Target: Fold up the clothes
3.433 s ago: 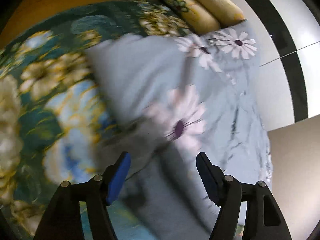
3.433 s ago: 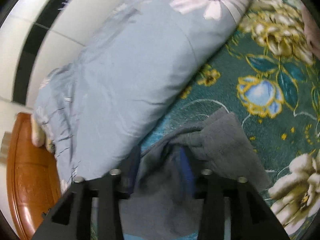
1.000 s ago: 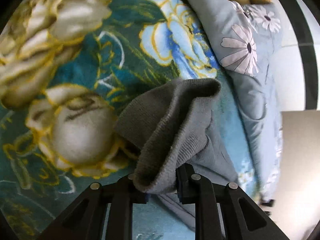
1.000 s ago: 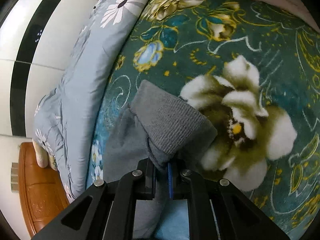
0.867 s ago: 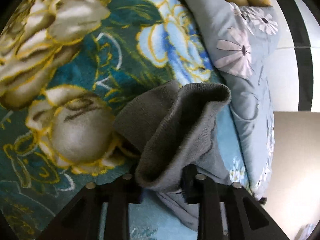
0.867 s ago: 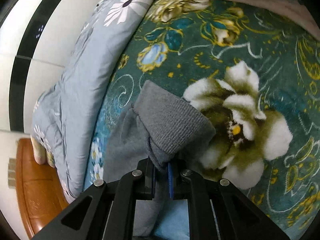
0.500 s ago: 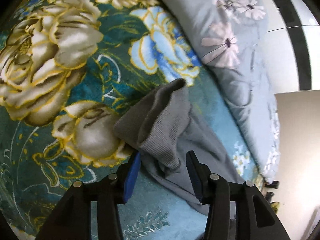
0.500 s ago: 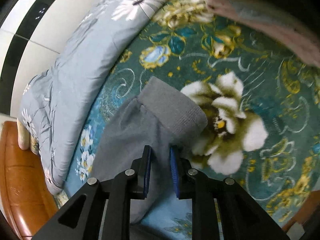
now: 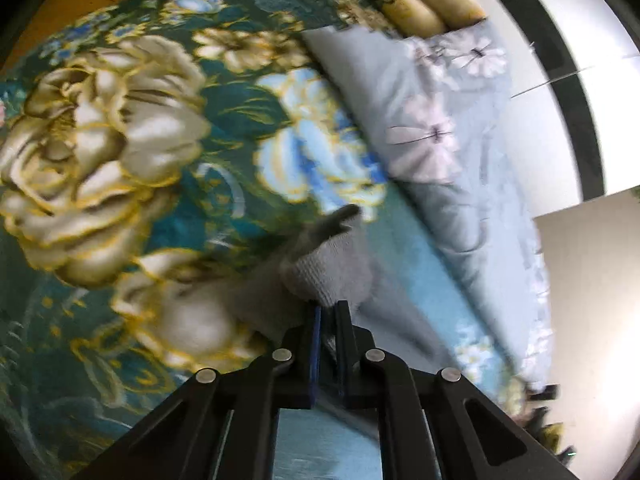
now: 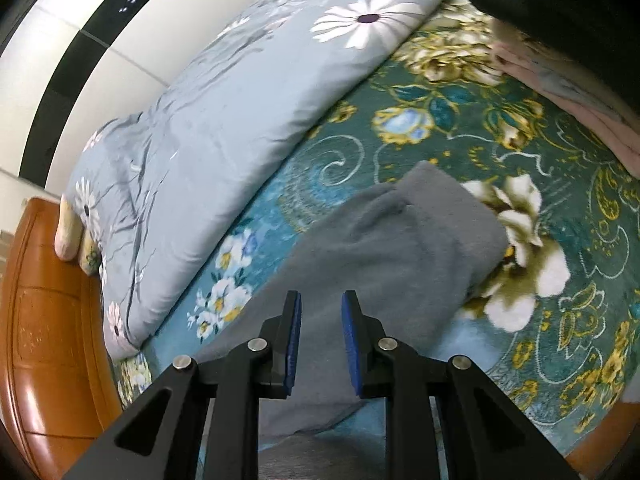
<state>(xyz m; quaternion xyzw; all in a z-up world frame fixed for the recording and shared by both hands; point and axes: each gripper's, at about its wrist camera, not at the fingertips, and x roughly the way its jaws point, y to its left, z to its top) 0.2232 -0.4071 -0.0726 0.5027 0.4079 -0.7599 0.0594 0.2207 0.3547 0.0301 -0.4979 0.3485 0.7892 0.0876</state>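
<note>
Now | left gripper (image 9: 327, 316) pinching grey garment (image 10: 400, 248) | right gripper (image 10: 320, 312) spread, hovering above

One grey garment (image 10: 404, 248), one duvet (image 10: 240, 112), two claws (image 10: 320, 312).

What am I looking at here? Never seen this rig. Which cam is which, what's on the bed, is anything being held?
There is no robot arm: a person holds a two-finger tool in each hand, and each tool carries a fisheye camera looking forward along its fingers. The black arms with blue pads at the bottom of each picture are those fingers.

One picture is from the left tool. Its pads are nearly together and seem to pinch the ribbed edge of the grey garment; this view is motion-blurred, so the grip is probable, not certain.

The other is from the right tool. It is open and holds nothing, above the same grey garment.

The garment lies on a green floral blanket, beside a light blue daisy-print duvet. A wooden headboard shows at the edge.
</note>
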